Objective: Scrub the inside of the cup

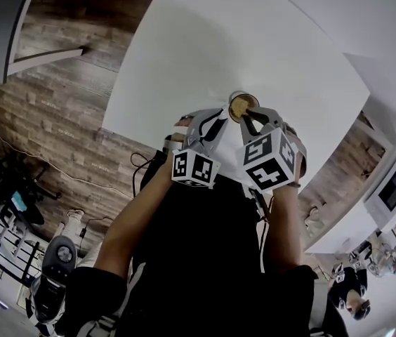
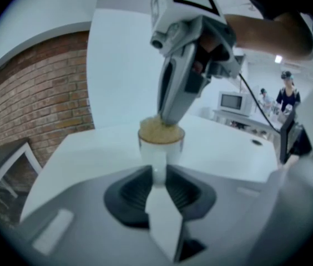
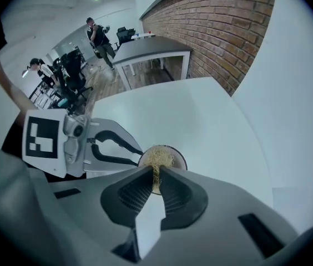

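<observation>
The cup (image 2: 161, 148) stands upright on the white desk (image 3: 201, 110), close to the edge nearest us. A tan, fibrous scrubber (image 3: 157, 158) fills its mouth. We see nothing else in the cup, and the wad hides whether water or soap lies beneath it.

The right tool (image 3: 155, 177) comes down steeply from above, its jaws pinched together on the scrubber's upper strands. As far as we can judge, the wad sits near the rim and not yet deep inside. The left tool (image 2: 157, 173) reaches in lower and flatter from the side, its jaws clamped on the cup's wall to steady it.

We take the step in hand to be the scrubbing itself. To do it well, we would:

- push the scrubber down toward the bottom, then twist it and sweep it round the whole inner wall;
- hold the left clamp firm, so the cup neither spins nor tips under the push;
- press rather than drag, because the right grip seems to catch only a thin tuft and a hard pull could leave the wad behind;
- keep the right jaws off the rim.

Beyond the desk we see a brick wall.
</observation>
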`<action>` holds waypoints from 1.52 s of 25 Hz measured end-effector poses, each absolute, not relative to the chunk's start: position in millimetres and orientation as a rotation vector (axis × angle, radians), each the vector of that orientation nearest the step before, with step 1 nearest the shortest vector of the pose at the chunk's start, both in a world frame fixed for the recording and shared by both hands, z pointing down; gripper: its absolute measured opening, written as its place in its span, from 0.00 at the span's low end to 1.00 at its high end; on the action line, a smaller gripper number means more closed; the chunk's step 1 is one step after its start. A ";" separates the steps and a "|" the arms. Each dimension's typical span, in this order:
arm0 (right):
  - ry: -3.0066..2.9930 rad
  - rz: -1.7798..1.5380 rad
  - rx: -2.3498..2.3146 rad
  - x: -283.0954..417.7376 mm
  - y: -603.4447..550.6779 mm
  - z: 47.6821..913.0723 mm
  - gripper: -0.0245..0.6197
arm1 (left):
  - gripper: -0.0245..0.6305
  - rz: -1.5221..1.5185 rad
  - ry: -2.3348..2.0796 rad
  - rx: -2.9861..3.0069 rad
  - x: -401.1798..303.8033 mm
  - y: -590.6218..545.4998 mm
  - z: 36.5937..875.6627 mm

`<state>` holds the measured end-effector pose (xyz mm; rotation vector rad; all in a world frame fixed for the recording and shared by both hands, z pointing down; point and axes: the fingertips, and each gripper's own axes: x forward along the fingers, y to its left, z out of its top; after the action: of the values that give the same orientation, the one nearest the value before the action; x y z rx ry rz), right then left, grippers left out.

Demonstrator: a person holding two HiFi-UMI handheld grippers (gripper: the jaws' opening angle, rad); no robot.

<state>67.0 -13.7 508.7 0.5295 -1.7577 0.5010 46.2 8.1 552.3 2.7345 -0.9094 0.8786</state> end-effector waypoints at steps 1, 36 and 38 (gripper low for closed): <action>-1.777 0.510 0.528 65.7 -12.5 497.8 0.09 | 0.15 0.879 -0.910 2.734 45.6 7.8 552.3; -1.897 0.481 0.671 76.9 -13.2 452.7 0.09 | 0.16 0.895 -0.869 2.699 48.4 2.0 563.6; -2.007 0.519 0.760 76.3 -17.6 441.1 0.09 | 0.17 0.878 -0.818 2.674 48.0 -0.3 567.8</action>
<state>76.3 -17.6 441.1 0.7596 -2.0066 0.5186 48.0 -0.3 567.8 2.6736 -0.8180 0.8778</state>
